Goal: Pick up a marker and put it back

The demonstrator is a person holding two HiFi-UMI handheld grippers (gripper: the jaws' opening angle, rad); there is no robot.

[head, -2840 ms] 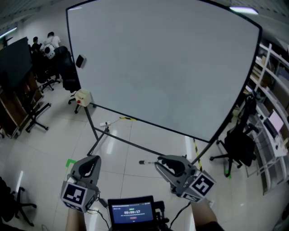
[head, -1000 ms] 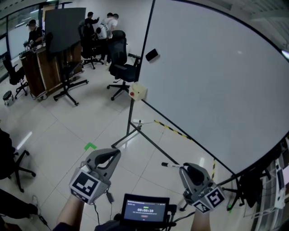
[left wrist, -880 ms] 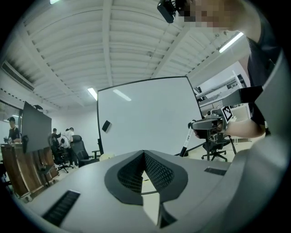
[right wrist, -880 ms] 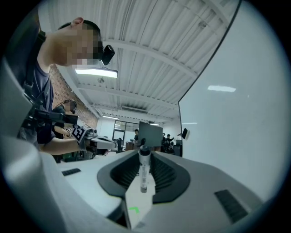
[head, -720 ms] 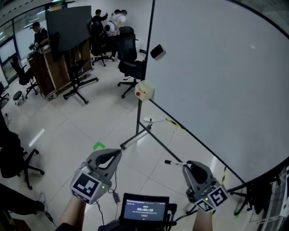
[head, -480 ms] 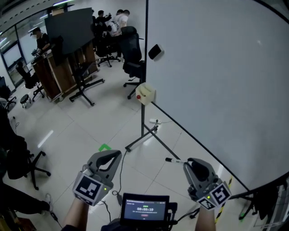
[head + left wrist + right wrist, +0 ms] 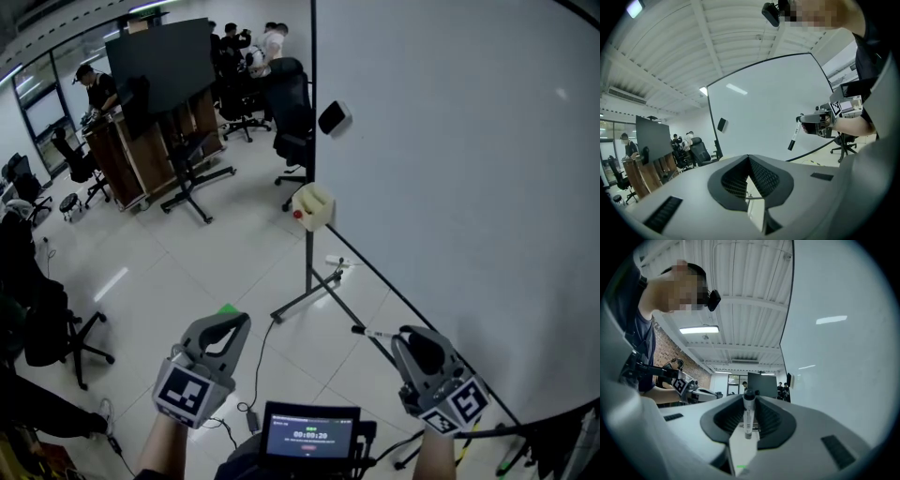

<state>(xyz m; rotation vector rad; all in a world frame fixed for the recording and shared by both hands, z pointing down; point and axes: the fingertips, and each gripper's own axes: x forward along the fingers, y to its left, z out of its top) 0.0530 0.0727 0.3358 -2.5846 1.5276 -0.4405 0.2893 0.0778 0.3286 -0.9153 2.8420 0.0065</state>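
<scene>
While the right tongs (image 7: 405,339) are clenched on the marker (image 7: 375,334), the left tongs (image 7: 230,323) are closed on nothing, well apart on the other side of the body. The marker lies crosswise to its tongs. In the head view its dark end sticks out leftward, toward the stand (image 7: 310,258) and away from the board (image 7: 450,159). The board's lower edge runs just beside the right tongs, so that hand is the nearer for putting the marker back — though where its resting place is I cannot tell. An eraser (image 7: 333,117) clings to the board and a cream box (image 7: 314,206) sits on the stand — neither seems to block the way.
</scene>
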